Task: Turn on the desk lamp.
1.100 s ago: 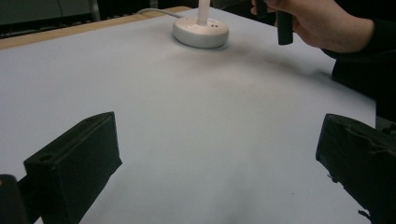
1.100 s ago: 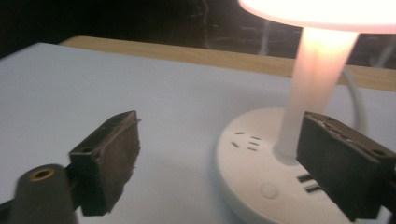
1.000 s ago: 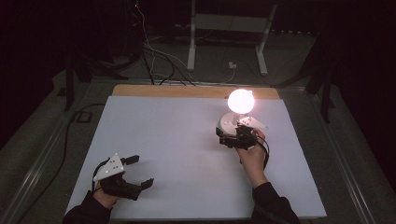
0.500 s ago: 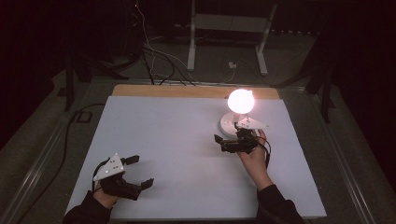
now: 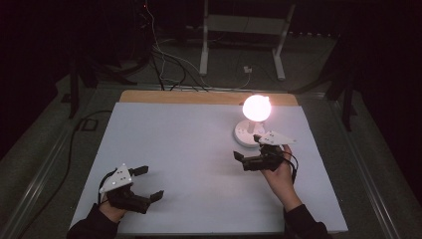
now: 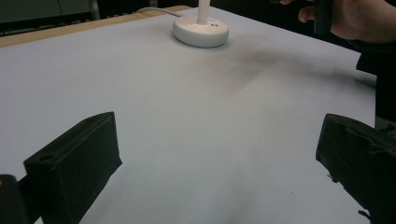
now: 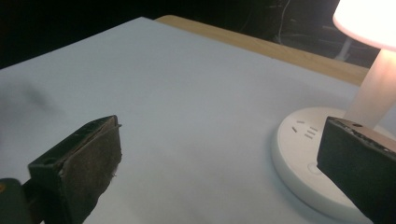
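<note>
Covering nearly the whole tabletop was a white sheet [image 5: 189, 149], with a strip of bare wood [image 5: 199, 97] along its far edge. Dark floor lay around the table, with cables [image 5: 164, 64] and a white stand [image 5: 244, 30] beyond it.

On the sheet's far right stood the lamp [image 5: 255, 122], lit, its round shade glowing over a short stem and a flat white round base. In the right gripper view the base showed small slots on top, and the shade glowed at the top right corner.

The right gripper [image 5: 249, 160] was held just in front of the lamp's base, near it but not touching, its jaws wide apart and holding nothing; they pointed left across the table. In its own view, one jaw stood over bare sheet and the other in front of the base. The hand [image 5: 278, 172] gripped it from behind, the forearm coming in from the near edge.

The left gripper [image 5: 144, 183] sat at the near left corner, well apart from the lamp, jaws likewise spread with nothing between them. Its view looked across bare sheet to the lamp's base, with the other hand at the top right.
</note>
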Tool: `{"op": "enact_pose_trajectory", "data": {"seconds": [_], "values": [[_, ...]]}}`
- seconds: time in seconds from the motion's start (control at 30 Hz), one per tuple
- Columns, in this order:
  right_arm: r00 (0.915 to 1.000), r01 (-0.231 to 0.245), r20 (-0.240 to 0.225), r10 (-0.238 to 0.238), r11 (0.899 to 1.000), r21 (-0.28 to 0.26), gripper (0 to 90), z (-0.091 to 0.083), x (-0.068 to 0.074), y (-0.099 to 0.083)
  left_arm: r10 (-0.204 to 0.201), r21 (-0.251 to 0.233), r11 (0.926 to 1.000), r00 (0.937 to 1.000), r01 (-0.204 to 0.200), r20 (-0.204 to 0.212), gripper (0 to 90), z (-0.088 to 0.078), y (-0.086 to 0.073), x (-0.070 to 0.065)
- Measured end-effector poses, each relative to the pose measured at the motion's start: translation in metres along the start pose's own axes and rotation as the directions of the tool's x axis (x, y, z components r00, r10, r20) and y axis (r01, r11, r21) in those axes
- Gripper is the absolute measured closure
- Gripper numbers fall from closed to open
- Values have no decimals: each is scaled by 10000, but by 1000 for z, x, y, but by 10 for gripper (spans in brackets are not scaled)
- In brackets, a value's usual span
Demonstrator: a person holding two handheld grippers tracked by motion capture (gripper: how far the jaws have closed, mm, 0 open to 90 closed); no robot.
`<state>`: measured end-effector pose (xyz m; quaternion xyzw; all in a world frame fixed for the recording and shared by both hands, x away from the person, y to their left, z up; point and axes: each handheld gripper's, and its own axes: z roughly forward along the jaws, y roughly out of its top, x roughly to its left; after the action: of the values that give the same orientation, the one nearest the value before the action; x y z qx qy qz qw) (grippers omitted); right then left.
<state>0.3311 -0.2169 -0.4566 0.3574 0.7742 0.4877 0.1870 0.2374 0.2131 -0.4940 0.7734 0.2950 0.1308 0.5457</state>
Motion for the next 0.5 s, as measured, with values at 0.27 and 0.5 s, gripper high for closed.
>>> {"op": "enact_pose_trajectory", "data": {"seconds": [0.27, 0.5], "values": [[9996, -107, -257, 113, 9996, 244, 0, -11, -2, -12, 24, 48, 10000, 10000, -25, 39, 2, 0, 0, 0], [9956, -241, -893, 272, 9991, 359, 0, -24, -1, -28, 48, 49, 10000, 10000, -48, 27, 2, 0, 0, -1]]}}
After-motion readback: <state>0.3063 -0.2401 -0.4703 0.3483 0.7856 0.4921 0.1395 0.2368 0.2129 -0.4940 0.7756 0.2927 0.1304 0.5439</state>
